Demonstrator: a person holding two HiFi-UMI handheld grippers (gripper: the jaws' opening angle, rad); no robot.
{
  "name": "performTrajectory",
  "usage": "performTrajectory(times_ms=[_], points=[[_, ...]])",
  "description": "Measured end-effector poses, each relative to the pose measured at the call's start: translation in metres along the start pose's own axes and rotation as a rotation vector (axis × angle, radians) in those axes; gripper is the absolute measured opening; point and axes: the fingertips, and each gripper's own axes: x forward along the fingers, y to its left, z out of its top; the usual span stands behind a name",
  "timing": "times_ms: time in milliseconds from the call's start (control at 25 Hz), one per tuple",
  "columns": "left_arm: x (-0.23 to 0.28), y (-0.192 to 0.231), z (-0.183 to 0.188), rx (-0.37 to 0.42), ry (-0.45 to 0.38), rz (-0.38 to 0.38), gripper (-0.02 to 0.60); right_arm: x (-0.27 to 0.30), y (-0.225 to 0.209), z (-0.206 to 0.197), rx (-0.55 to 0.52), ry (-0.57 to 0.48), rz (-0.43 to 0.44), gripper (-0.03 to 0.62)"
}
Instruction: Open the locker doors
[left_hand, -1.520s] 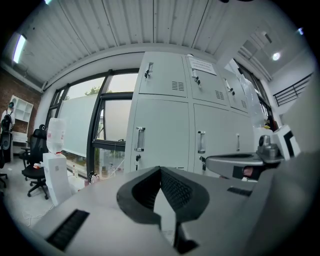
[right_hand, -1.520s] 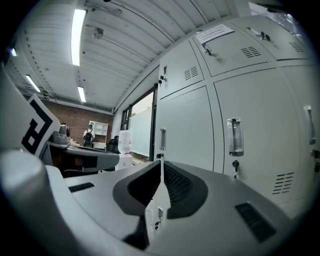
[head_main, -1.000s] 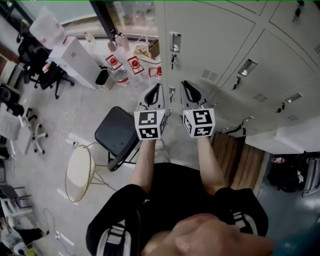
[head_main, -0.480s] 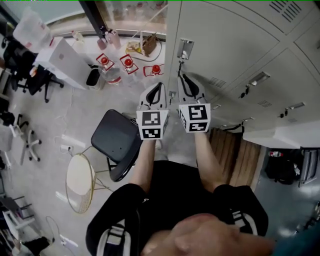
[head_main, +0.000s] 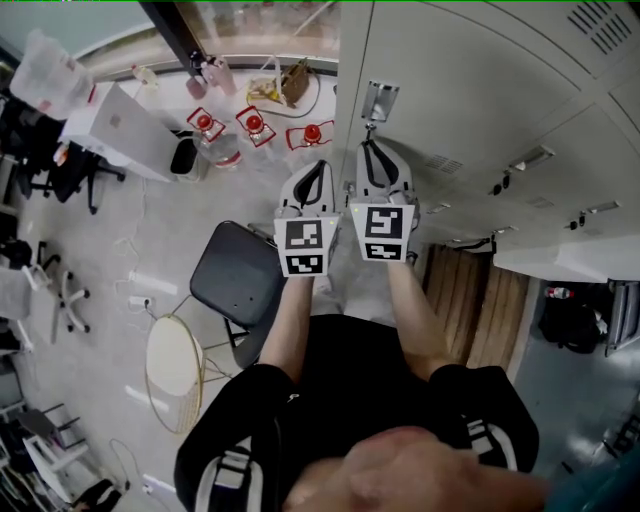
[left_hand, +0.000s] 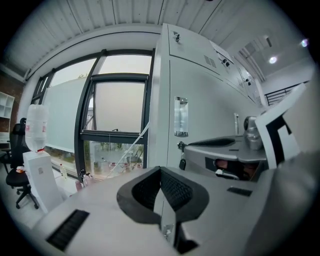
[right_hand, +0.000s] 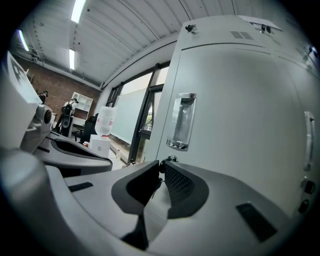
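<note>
1 locker door, closed: likely stiff sheet steel, light swing; take at recessed handle above lock. right gripper just cracked open, empty; left gripper closed, empty.

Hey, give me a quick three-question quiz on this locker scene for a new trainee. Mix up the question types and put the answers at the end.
1. True or false: the locker door facing the right gripper already stands open.
2. Multiple choice: in the head view, the thing on the floor just left of the person's left forearm is A) a black chair, B) a blue bin, C) a ladder.
3. Fill in: the left gripper's jaws are ____ (together or apart).
Key: 1 false, the door is shut. The right gripper's jaws have just been opening slightly, with nothing visibly between them; the lock knob sits just beyond their tips. 2 A. 3 together.
</note>
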Motion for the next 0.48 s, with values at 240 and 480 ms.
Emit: performTrajectory(times_ms=[240, 480], points=[[0.0035, 0.0023, 0.0004, -0.001, -0.001, -0.026, 0.009, 0.0011, 0.0006, -0.0007, 0.018, 0.033, -0.083, 0.04], [0.0055, 0.003, 0.0004, 0.0, 0.0, -0.051, 0.009, 0.0007, -0.0032, -0.0015, 0.213, 0.011, -0.075, 0.037]])
